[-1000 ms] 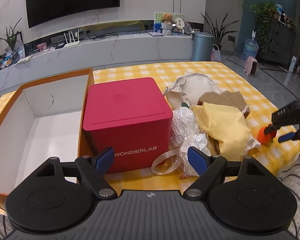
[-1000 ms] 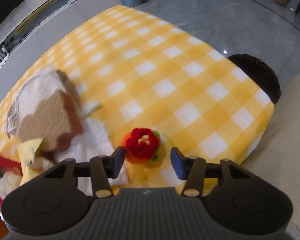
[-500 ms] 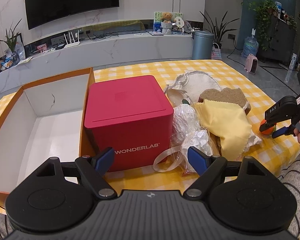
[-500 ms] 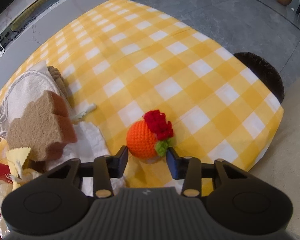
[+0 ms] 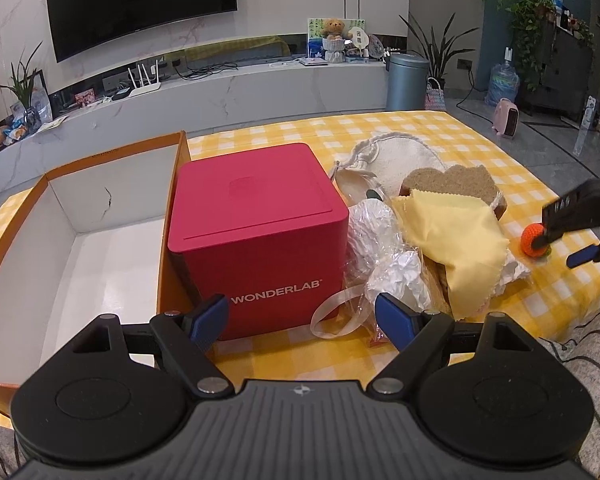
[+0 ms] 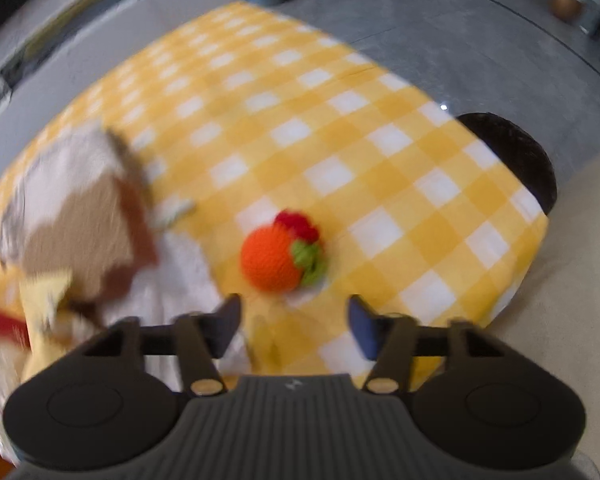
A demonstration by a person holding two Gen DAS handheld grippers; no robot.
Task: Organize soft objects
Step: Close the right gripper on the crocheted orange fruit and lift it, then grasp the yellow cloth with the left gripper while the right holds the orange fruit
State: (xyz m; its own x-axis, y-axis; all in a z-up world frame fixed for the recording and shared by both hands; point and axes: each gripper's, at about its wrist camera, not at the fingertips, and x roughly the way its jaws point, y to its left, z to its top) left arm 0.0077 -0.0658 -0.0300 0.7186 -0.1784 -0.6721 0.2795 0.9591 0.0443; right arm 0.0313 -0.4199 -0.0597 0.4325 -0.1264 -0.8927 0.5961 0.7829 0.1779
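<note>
Living-room setting; yellow-and-white checked tablecloth [image 5: 440, 132] covers the table. Our right gripper [image 6: 294, 322] hangs just short of the orange crocheted ball with red and green tuft [image 6: 278, 258], jaws spread wide, nothing between them; this view is motion-blurred. The ball sits on the cloth near the table's right edge, just beside the heap of soft items: yellow cloth [image 5: 454, 240], brown heart-shaped sponge [image 5: 456, 182], crinkled clear plastic wrap [image 5: 384, 256]. Our left gripper [image 5: 302, 318] waits open before the red WONDERLAB cube box [image 5: 256, 236], empty. An open orange cardboard box with white lining [image 5: 60, 216] lies left of it. We judge the ball pickup is in hand. Next: advance, straddle the ball, close gently.
</note>
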